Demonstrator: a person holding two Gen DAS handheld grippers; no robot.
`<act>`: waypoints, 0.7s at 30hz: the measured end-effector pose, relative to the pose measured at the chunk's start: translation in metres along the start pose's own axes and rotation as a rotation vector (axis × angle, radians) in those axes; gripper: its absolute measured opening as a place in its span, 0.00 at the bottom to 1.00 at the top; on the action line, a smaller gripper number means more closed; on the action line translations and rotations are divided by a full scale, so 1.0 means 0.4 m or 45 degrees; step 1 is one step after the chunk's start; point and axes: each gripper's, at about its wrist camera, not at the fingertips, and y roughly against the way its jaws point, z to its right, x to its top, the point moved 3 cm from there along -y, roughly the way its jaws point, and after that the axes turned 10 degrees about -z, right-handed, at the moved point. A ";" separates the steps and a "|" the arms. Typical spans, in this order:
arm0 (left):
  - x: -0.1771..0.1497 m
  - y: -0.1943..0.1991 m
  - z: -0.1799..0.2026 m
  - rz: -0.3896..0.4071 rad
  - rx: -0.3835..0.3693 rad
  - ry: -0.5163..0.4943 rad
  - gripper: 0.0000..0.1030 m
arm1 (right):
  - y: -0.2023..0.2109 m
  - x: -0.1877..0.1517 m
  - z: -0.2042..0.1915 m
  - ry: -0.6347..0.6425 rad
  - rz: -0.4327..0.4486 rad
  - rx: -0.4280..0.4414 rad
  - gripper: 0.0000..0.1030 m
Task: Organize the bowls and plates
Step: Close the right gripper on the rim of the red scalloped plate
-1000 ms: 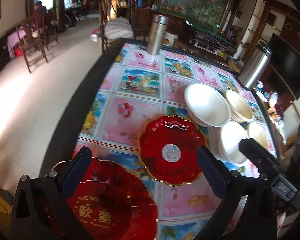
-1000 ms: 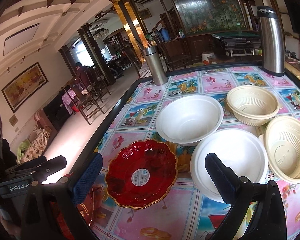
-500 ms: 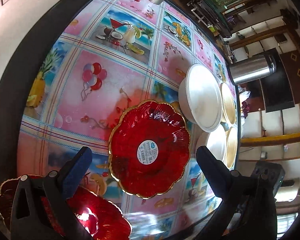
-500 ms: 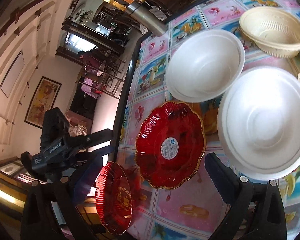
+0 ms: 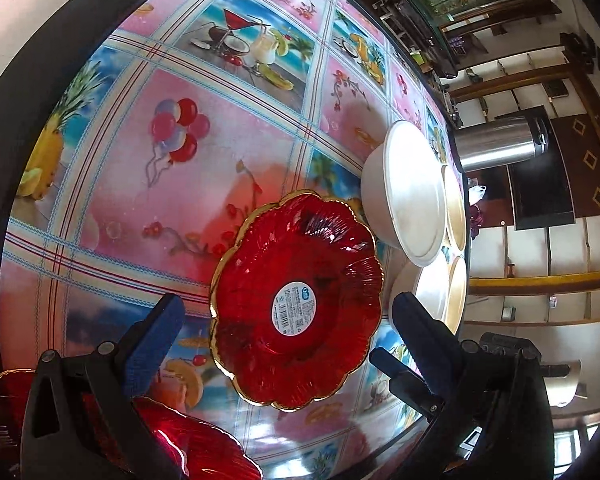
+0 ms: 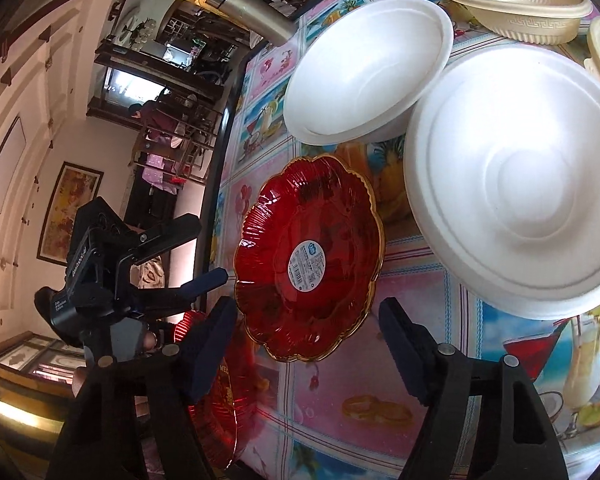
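Bright daylight, glare on the glossy tablecloth (image 5: 260,432), heavy fisheye bending, dark corners.

Both grippers lower, seemingly nearer the red plate (image 6: 306,258); right jaws closing, empty.

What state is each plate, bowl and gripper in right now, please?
Labelled red plate: flat on the table, upright, untouched.
Second red plate: at the table edge, partly hidden.
Two white bowls: upright, empty.
Left gripper: open, empty.
Right gripper: closing, nothing gripped.
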 end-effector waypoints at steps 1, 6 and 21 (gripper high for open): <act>0.000 -0.004 -0.001 -0.007 0.012 0.001 1.00 | -0.001 0.004 0.002 -0.003 -0.003 -0.001 0.69; -0.012 -0.026 0.019 -0.029 0.032 -0.038 1.00 | -0.006 0.017 0.013 -0.032 0.003 -0.013 0.59; -0.007 -0.035 0.031 -0.010 0.046 -0.054 0.97 | -0.028 0.029 0.052 -0.095 0.039 -0.094 0.44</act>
